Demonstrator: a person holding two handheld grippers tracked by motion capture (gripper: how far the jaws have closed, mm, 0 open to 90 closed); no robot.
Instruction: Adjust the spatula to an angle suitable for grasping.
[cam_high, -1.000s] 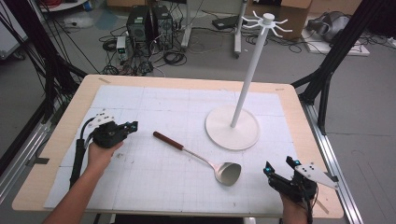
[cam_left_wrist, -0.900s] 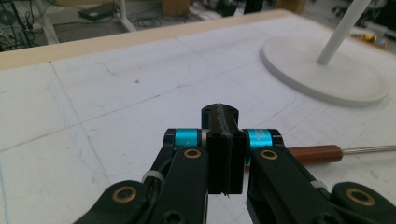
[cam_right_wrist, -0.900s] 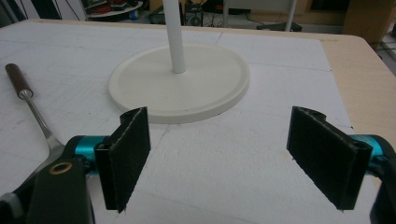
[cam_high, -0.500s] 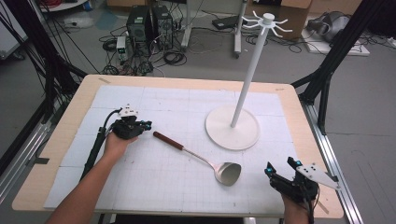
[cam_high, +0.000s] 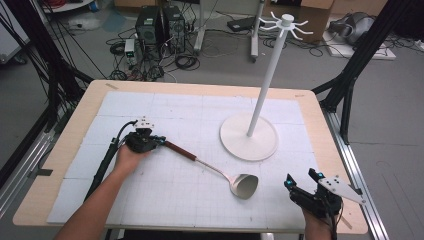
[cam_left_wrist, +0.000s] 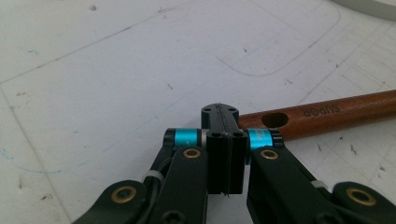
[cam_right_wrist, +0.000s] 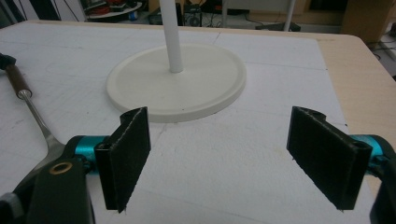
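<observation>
Right gripper (cam_high: 300, 186): near right corner of the table (cam_high: 65, 150), held in a hand; jaws spread wide, nothing between them, pointing toward the stand base (cam_right_wrist: 176, 81).

Ladle (cam_high: 215, 167): lying flat on the white gridded mat, diagonal; steel bowl (cam_high: 244, 185) at the near end, just left of the right gripper; thin metal shank running far-left into a brown wooden handle (cam_left_wrist: 322, 112) with a hang hole and a printed brand mark near its tip.

Left gripper (cam_high: 159, 141): left of centre, held in a hand with the forearm entering from the near edge; jaws pressed flat together, empty, their tips set at the hole end of the handle, just beside or touching it; which of the two cannot be told.

Stand (cam_high: 266, 82): white, round flat base right of centre, upright pole, hooks at the top; far side of the ladle, apart from it.
</observation>
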